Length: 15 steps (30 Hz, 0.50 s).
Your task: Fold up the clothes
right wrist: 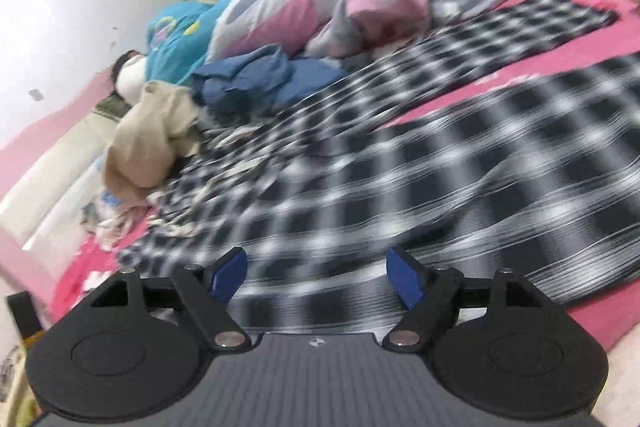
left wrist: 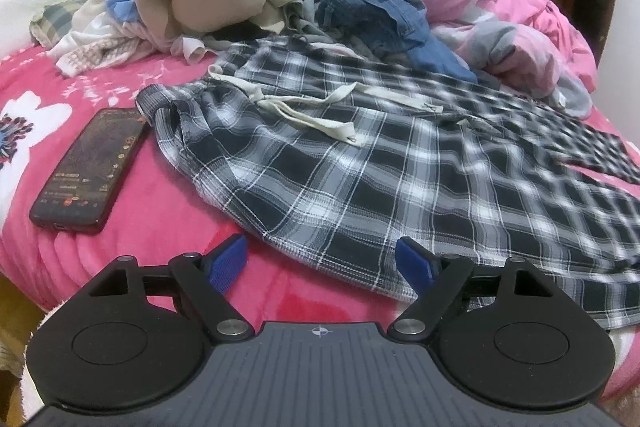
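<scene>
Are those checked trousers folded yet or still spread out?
Spread out. The trousers lie flat on the bed, both legs apart in the right wrist view.

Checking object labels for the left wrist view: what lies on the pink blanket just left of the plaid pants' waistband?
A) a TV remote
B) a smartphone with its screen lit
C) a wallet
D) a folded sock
B: a dark smartphone lies flat on the pink blanket, screen up and showing content, right beside the waistband end of the plaid pants.
</scene>
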### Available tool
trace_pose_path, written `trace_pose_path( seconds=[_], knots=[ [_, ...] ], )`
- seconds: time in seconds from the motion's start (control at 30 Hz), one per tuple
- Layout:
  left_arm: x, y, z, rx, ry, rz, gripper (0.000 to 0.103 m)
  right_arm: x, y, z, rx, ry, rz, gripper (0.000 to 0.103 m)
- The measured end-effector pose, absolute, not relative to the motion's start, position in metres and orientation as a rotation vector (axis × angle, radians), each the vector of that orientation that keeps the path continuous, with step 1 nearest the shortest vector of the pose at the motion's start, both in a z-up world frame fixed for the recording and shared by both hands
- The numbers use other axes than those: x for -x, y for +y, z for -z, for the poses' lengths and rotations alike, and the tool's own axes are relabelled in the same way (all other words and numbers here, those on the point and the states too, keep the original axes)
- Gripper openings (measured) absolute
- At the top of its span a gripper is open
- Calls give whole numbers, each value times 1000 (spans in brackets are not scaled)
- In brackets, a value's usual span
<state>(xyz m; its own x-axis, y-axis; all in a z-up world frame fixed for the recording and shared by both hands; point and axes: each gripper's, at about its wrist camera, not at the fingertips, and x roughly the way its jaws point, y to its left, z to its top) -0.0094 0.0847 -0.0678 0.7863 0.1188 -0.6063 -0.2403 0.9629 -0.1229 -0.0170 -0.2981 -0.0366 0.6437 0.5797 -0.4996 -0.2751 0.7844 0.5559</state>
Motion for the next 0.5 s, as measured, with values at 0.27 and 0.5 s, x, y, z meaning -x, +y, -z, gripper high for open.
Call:
trace_pose_path(
  seconds=[0.27, 0.5],
  knots=[
    [9, 86, 71, 210, 643, -187, 82, 16, -291, 53, -710, 836, -610, 82],
    [9, 84, 73, 209, 649, -190, 82, 12, -289, 77, -918, 935, -653, 82]
  ],
)
